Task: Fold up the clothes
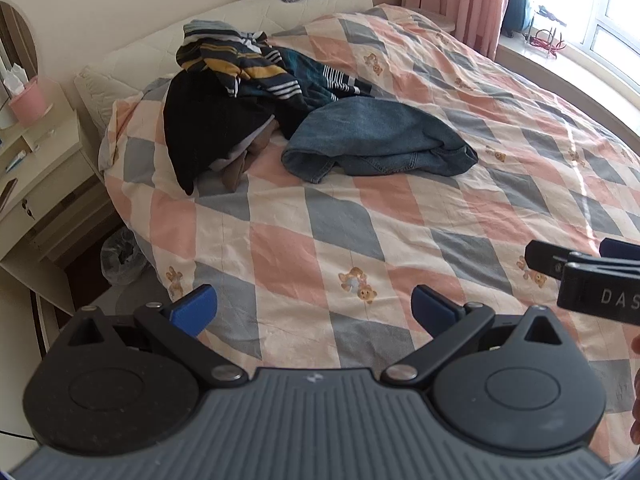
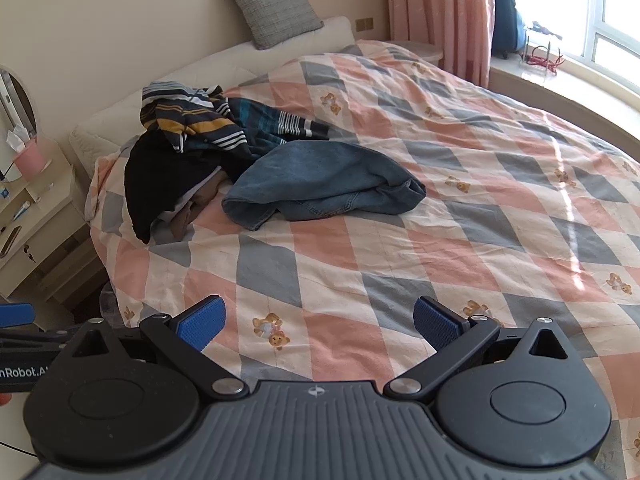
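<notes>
I hold my left gripper [image 1: 314, 310] and my right gripper [image 2: 320, 320] side by side above the near part of the bed [image 2: 400, 240]; the jaws of each stand wide apart, with nothing between the blue ribbed pads [image 2: 202, 322]. Each tool has a black linkage and a grey ridged body. The bed carries a thin, slightly wrinkled cover printed in pink, grey and cream diamonds with small bear figures. The clothes lie well beyond both grippers, toward the headboard side of the bed. A pair of blue denim jeans [image 2: 320, 178] lies crumpled in a rounded heap, one open cuff facing me. Just beside the jeans, nearer the bed's left edge, sits a loose pile: a black garment [image 2: 160, 180] draped over a brown one, topped by a striped shirt [image 2: 192, 120] in navy, yellow and white. A grey woven cushion [image 2: 272, 6] leans on the wall above the padded cream headboard [image 1: 240, 12].
</notes>
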`<state>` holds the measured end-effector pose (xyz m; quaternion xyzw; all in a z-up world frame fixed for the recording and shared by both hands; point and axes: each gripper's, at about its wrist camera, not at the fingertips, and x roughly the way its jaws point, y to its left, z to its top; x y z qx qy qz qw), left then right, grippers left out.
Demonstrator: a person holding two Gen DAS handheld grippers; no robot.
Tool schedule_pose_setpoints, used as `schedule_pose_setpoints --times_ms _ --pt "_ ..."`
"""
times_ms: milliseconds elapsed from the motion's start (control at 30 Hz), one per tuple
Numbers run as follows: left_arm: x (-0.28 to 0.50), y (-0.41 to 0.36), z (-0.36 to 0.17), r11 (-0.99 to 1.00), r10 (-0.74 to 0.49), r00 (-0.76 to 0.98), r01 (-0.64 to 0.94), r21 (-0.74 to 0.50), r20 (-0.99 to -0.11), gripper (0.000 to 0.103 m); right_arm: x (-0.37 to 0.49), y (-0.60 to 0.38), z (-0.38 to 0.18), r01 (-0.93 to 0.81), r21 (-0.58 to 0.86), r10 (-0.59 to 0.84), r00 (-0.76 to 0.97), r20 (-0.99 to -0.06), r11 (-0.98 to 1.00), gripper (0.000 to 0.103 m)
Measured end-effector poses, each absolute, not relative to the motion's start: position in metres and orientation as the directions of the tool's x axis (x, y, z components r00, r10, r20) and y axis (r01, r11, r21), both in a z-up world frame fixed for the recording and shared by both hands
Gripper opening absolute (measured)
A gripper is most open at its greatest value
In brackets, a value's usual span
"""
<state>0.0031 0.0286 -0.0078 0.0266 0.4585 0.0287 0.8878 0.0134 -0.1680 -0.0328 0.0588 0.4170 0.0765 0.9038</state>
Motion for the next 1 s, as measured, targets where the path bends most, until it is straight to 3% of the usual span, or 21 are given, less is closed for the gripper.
schedule_pose_setpoints --times_ms 433,1000 --pt "0.02 0.048 -0.011 0.998 0.05 0.585 0.01 0.068 -0.809 0.102 0.031 -0.15 -0.036 -0.074 0.164 0.174 0.631 -0.756 0.984 0.103" --pt "0.131 0.066 -0.029 0.983 -0.032 0.557 0.166 0.073 -0.83 0.102 0.108 -0.128 -0.06 0.07 0.153 0.082 0.593 -0.801 0.986 0.103"
